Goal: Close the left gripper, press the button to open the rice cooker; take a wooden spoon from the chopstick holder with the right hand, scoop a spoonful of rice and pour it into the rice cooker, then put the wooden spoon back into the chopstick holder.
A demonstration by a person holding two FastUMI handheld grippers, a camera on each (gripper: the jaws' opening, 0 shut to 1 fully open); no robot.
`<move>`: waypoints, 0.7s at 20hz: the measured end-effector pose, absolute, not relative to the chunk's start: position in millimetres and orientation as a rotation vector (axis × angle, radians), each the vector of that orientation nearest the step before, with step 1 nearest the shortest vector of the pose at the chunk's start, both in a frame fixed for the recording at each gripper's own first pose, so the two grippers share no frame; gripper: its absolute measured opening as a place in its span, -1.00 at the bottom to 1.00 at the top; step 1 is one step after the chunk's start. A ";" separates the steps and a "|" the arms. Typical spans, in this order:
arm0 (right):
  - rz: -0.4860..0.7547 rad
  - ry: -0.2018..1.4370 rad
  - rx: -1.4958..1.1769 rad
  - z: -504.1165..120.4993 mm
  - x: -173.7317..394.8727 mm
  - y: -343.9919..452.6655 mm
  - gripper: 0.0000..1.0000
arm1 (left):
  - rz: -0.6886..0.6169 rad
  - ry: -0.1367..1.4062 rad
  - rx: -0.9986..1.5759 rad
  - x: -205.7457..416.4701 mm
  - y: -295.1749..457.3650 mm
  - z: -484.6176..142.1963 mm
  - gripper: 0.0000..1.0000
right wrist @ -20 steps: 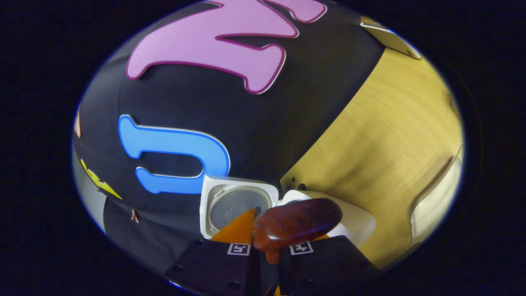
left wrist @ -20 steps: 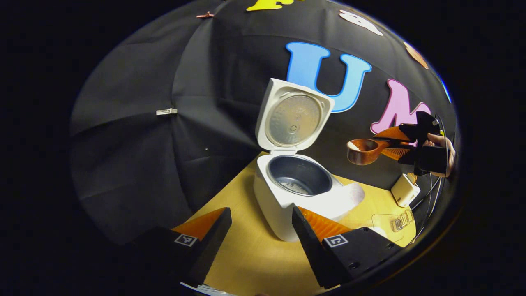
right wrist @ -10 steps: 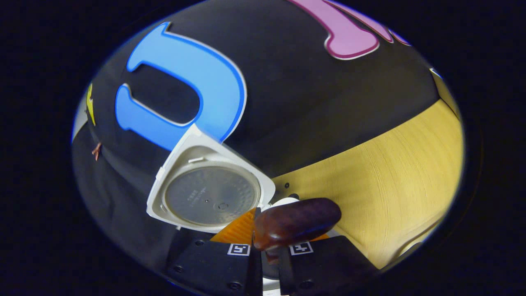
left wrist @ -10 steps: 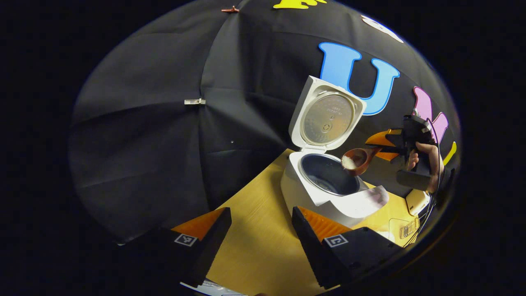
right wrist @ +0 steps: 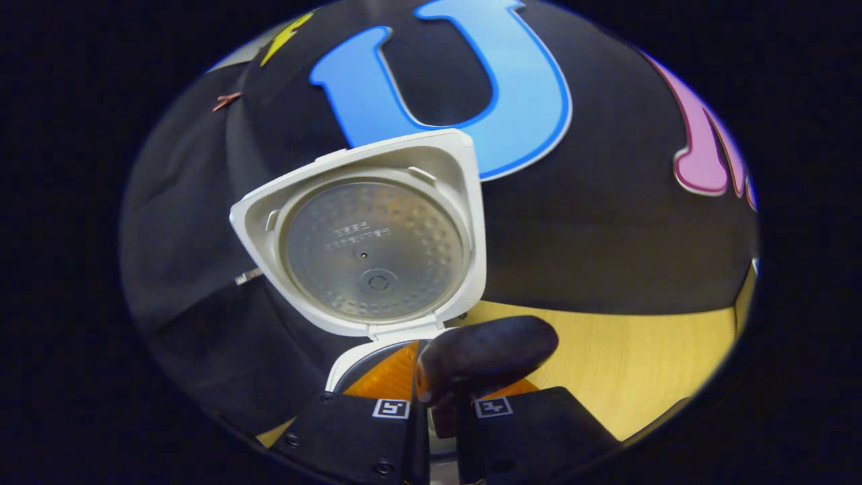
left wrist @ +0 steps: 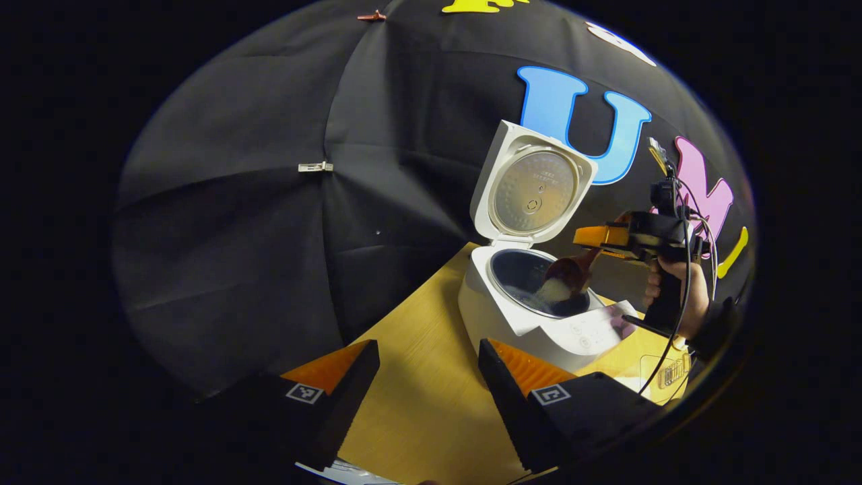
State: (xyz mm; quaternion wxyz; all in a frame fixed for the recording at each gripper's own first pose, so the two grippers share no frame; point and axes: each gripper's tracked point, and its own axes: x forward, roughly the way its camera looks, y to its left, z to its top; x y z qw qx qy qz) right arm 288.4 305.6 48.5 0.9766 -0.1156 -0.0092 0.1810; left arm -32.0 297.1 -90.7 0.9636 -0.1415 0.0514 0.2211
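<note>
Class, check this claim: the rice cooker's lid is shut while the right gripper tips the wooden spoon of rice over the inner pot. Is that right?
Not quite. The rice cooker's lid stands open, hinged upright behind the inner pot, as the left gripper view shows. The rest holds: the right gripper grips the wooden spoon, whose bowl is tipped over the pot with rice at its lip.

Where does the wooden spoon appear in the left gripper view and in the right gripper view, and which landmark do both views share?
Left gripper view: the wooden spoon is right of centre, its bowl tipped into the rice cooker, held by the right gripper.
Right gripper view: the spoon is at bottom centre, between this gripper's fingers.
Shared landmark: the raised lid.
</note>
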 end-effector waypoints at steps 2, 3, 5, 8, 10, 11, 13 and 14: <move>0.386 -0.044 -0.320 48.5 285.5 312.5 -0.60 | 0.441 0.096 -0.319 -31.3 295.1 -88.8 0.92; 0.400 -0.059 -0.359 47.2 286.8 318.4 -0.60 | 0.441 0.088 -0.323 -30.6 296.2 -86.8 0.92; 0.418 -0.092 -0.419 48.5 285.1 325.6 -0.60 | 0.446 0.076 -0.312 -30.5 299.5 -85.3 0.92; 0.436 -0.117 -0.497 40.0 283.0 334.4 -0.60 | 0.449 0.074 -0.318 -28.8 304.8 -90.3 0.92; 0.462 -0.160 -0.554 41.4 276.8 344.6 -0.60 | 0.456 0.073 -0.326 -30.6 309.4 -93.7 0.92; 0.475 -0.169 -0.590 39.4 273.4 348.2 -0.61 | 0.462 0.073 -0.331 -31.1 312.0 -95.3 0.92; 0.490 -0.159 -0.629 31.6 269.0 352.7 -0.61 | 0.467 0.073 -0.346 -32.2 314.9 -97.9 0.92; 0.496 -0.140 -0.620 28.8 266.2 354.7 -0.60 | 0.469 0.071 -0.348 -32.8 315.2 -98.4 0.92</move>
